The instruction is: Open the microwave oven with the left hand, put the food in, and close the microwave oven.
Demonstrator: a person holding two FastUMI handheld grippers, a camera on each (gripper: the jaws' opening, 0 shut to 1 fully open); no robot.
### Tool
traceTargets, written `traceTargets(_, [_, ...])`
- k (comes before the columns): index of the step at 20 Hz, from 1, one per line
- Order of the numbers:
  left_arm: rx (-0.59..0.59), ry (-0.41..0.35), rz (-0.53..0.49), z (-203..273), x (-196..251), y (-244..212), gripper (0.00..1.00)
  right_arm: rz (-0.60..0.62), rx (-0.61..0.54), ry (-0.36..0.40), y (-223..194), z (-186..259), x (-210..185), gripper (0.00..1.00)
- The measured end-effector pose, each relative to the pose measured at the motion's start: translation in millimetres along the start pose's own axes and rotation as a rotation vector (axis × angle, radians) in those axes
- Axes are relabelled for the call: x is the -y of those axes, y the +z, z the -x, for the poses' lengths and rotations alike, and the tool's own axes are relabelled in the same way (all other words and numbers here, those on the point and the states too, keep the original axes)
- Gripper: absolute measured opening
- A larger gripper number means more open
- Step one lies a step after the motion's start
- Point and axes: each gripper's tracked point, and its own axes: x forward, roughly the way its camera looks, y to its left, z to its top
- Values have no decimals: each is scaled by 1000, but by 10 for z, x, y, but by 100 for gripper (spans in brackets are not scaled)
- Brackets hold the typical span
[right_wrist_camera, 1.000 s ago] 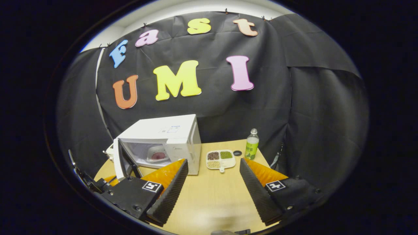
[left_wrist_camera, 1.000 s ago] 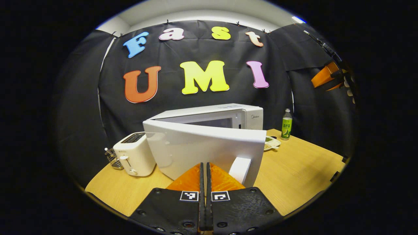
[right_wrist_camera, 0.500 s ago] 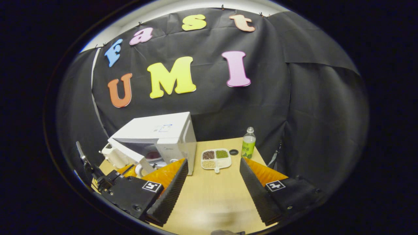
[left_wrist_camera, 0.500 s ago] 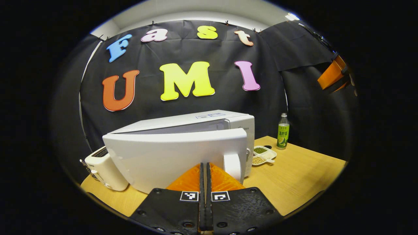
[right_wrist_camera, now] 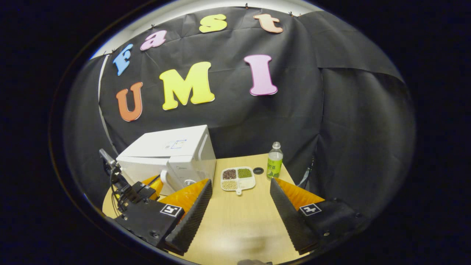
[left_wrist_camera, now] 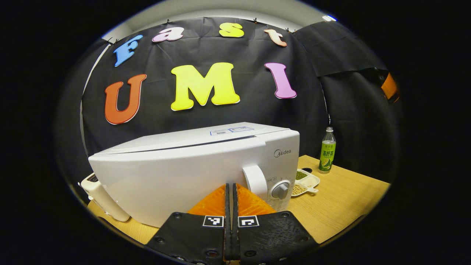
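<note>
At the far left of the left gripper view a toaster (left_wrist_camera: 98, 193) of cream, rounded build is largely hidden behind the microwave oven (left_wrist_camera: 191, 167), with only one end and its top edge showing. The microwave oven is a white, smooth-cased box standing on the pale wood-grain tabletop (left_wrist_camera: 342, 198); its door (left_wrist_camera: 173, 180) lies flush or very nearly flush with the front, and whether it has latched cannot be told. The interior is hidden, so the food cannot be seen. The left tool (left_wrist_camera: 230, 191) has its two fingers pressed together with nothing between them, their tips at or against the lower door just left of the white loop handle (left_wrist_camera: 254, 180); actual contact is hard to make out. Right of the handle sits a round grey knob (left_wrist_camera: 281, 189) on the control panel. Further right, a white divided dish (left_wrist_camera: 306, 181) of green and pale grains is partly cut off by the oven's corner, and a clear bottle (left_wrist_camera: 326, 150) with a green label stands upright near the back edge. In the right gripper view, the left tool (right_wrist_camera: 154, 184) appears at the oven's front, partly masked by the right tool's own finger. The right tool (right_wrist_camera: 239, 200) stands wide open and empty above the bare tabletop, well apart from the oven; its finger pads (right_wrist_camera: 191, 217) are ridged. A small dark ring (right_wrist_camera: 258, 170) lies between dish and bottle.
</note>
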Motion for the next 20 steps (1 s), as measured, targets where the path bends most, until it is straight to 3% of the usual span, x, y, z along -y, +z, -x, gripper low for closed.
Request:
traceTargets(8, [2,-7,13,-73,17,17,0,8,-8,5,0,49,-34,100])
traceTargets(11, [-18,-7,61,-85,31,-5,1,1,-4,18,-9,100,-119,100])
traceTargets(12, [-46,-6,55,-41,37,-58,1,3,-3,22,-12,118,-138,92])
traceTargets(15, [-60,5,47,114,42,-63,1,12,17,32,15,211,-206,92])
traceTargets(16, [-63,2,31,181,40,-57,1,14,25,37,26,251,-236,100])
traceTargets(17, [-63,-17,21,241,100,-59,1,19,31,41,25,288,-256,100])
traceTargets(18, [-60,-36,19,321,149,-54,12,26,36,43,18,320,-268,100])
traceTargets(19, [-58,-46,12,393,171,-46,38,32,43,40,20,361,-266,92])
traceTargets(20, [-57,-34,-9,498,153,-32,63,40,49,39,13,395,-271,92])
